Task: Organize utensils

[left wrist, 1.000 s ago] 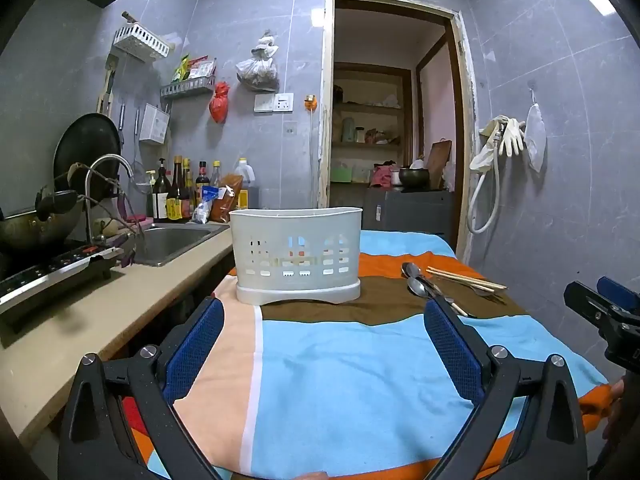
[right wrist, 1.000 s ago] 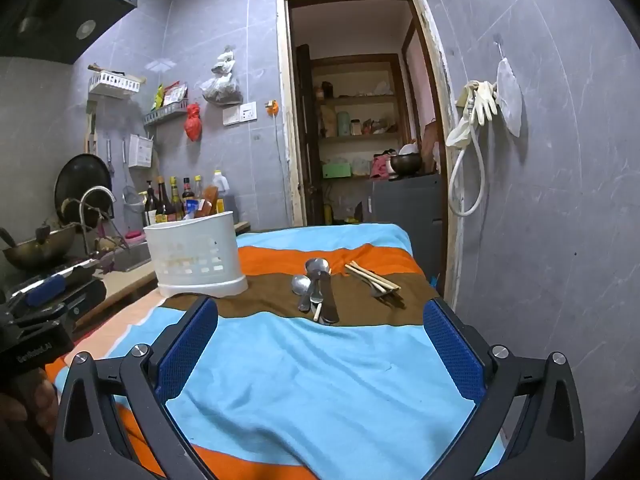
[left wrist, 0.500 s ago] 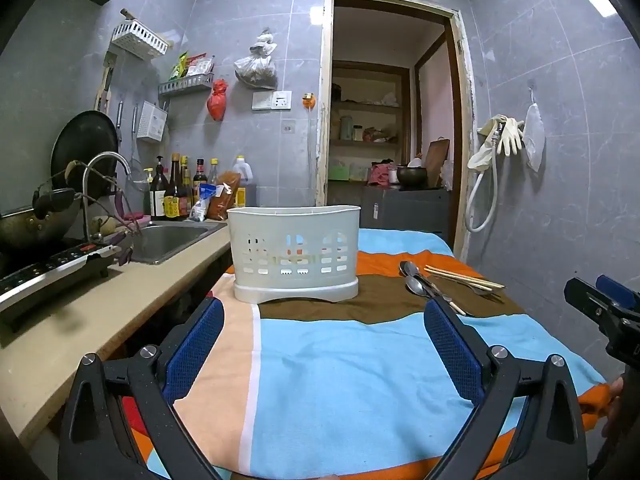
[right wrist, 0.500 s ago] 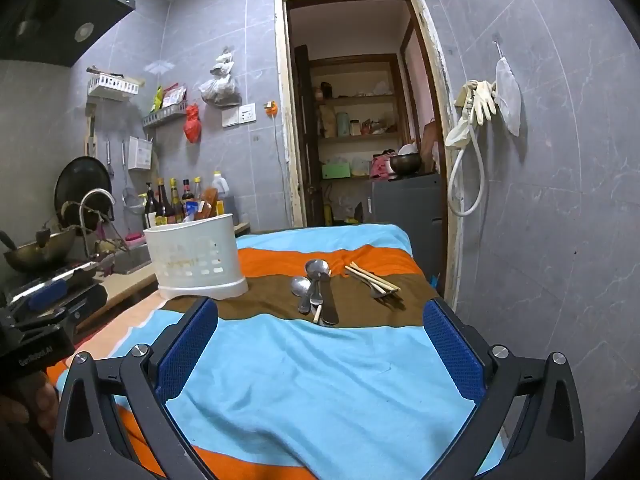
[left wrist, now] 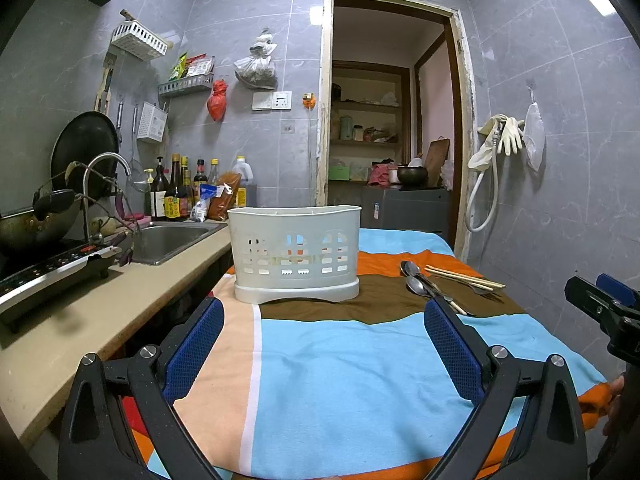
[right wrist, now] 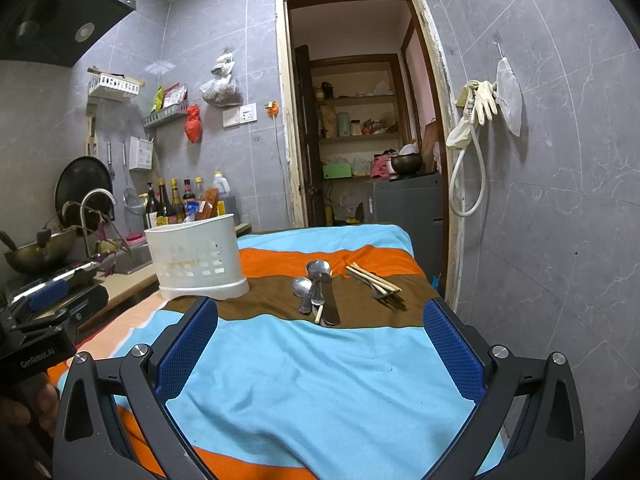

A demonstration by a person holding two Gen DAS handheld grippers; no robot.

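Note:
A white perforated utensil caddy (left wrist: 296, 254) (right wrist: 198, 258) stands on the brown stripe of a striped cloth. To its right lie metal spoons (right wrist: 314, 286) (left wrist: 416, 280) with a dark-handled utensil. Further right are wooden chopsticks (right wrist: 374, 278) (left wrist: 464, 278) across a fork. My left gripper (left wrist: 320, 348) hovers open near the table's front edge, in front of the caddy, holding nothing. My right gripper (right wrist: 318, 350) is open over the blue stripe, short of the spoons, also holding nothing.
A counter with a sink (left wrist: 168, 238), faucet, wok (left wrist: 36, 224) and bottles (left wrist: 176, 196) runs along the left. The striped table (right wrist: 320, 384) meets the tiled wall on the right. An open doorway (right wrist: 360, 140) lies beyond. A hand holds each gripper's handle.
Both views have risen and shifted very slightly. The utensils and caddy have not moved, and both grippers stay open.

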